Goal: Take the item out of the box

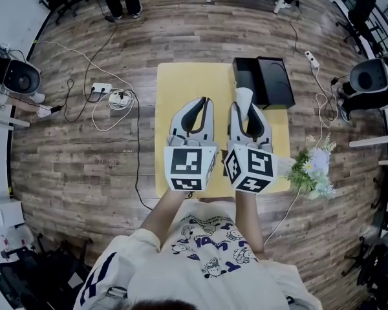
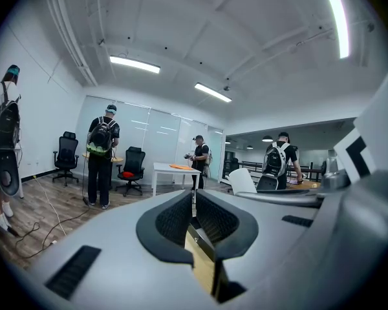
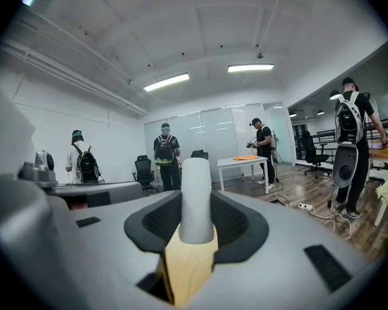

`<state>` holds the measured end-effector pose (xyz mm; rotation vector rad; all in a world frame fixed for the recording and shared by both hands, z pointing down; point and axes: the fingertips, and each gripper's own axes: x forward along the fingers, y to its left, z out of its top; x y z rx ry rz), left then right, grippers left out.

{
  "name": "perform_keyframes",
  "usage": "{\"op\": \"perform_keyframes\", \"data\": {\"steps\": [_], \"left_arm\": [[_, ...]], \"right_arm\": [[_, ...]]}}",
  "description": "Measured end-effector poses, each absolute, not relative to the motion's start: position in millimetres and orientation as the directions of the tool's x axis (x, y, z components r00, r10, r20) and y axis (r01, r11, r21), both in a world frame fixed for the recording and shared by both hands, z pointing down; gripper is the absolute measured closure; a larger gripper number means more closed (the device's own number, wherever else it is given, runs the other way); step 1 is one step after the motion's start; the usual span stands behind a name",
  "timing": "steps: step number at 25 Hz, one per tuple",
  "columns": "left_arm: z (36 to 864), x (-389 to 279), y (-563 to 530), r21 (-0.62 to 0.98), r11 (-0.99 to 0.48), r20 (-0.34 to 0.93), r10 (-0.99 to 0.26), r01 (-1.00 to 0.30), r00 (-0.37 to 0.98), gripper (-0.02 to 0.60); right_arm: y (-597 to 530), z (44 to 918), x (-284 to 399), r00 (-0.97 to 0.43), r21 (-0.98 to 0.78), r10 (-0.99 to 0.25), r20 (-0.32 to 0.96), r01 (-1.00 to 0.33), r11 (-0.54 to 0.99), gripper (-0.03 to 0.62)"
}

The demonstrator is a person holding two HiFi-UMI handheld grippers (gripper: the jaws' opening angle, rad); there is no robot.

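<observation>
An open black box [image 1: 265, 81] lies at the far right corner of the yellow table [image 1: 181, 89], its two halves side by side. My right gripper [image 1: 246, 108] hovers over the table just in front of the box, shut on a white rounded item [image 1: 244, 97]. In the right gripper view the white item [image 3: 196, 199] stands upright between the dark pads [image 3: 156, 223] and pokes out past the tips. My left gripper [image 1: 205, 102] hangs beside it on the left, over the table's middle. Its jaws are shut with nothing between them in the left gripper view [image 2: 194, 202].
A bunch of flowers [image 1: 313, 166] stands off the table's right front corner. A power strip with cables [image 1: 113, 97] lies on the wooden floor to the left. Several people with backpacks [image 3: 164, 154] stand by a white table [image 3: 242, 163] and office chairs farther back.
</observation>
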<state>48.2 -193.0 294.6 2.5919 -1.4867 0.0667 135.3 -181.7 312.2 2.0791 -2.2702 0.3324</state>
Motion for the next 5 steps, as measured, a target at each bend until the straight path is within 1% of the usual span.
{"op": "perform_keyframes", "data": {"steps": [5], "left_arm": [[294.7,51.9,-193.7,0.112,-0.498,0.115,-0.853,-0.86,0.509,0.552]], "right_arm": [[-182.5,312.4,137.4,-0.099,-0.127,-0.979,0.178,-0.989,0.077,0.441]]}}
